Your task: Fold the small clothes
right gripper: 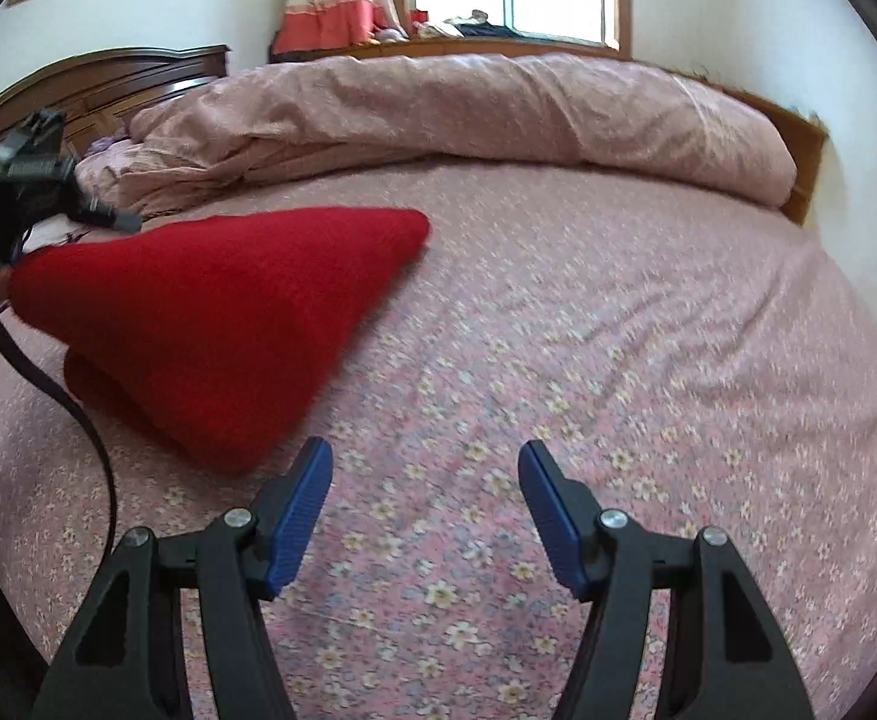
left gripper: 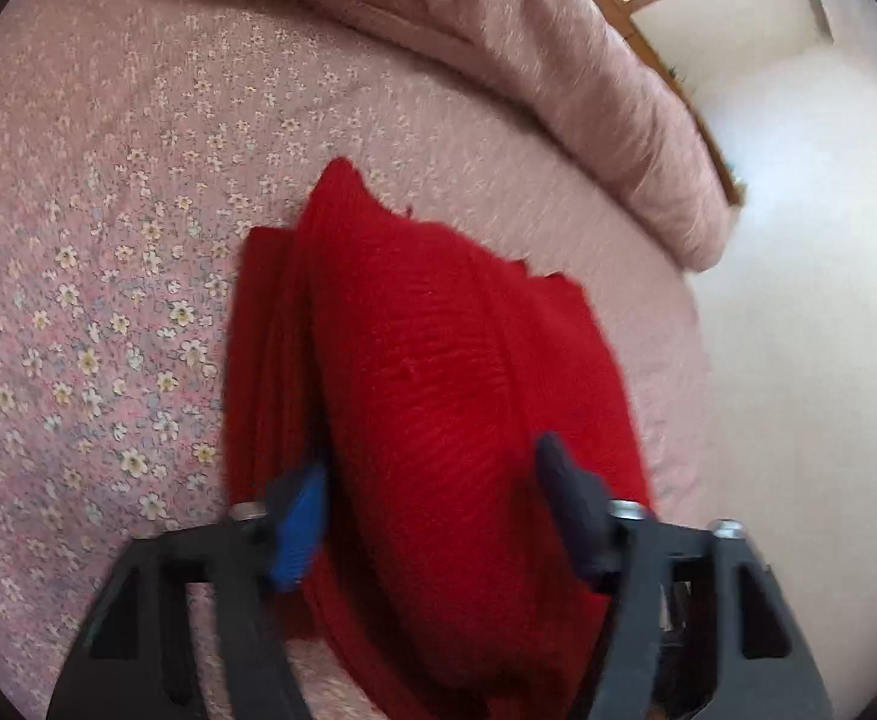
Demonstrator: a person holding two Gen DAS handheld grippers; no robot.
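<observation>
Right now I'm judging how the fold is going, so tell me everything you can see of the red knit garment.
The red knit garment is ribbed, wool-like, and folded over into a thick triangular bundle. One end is lifted by the left gripper, whose fingers straddle the fabric; the far corner and lower layers rest on the pink floral bedsheet. The right gripper is open and apart from it.

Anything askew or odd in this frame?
Nothing damaged or spilled. The red knit garment is lifted at one end by the left gripper, hanging in a lopsided triangle over the bedsheet.
</observation>
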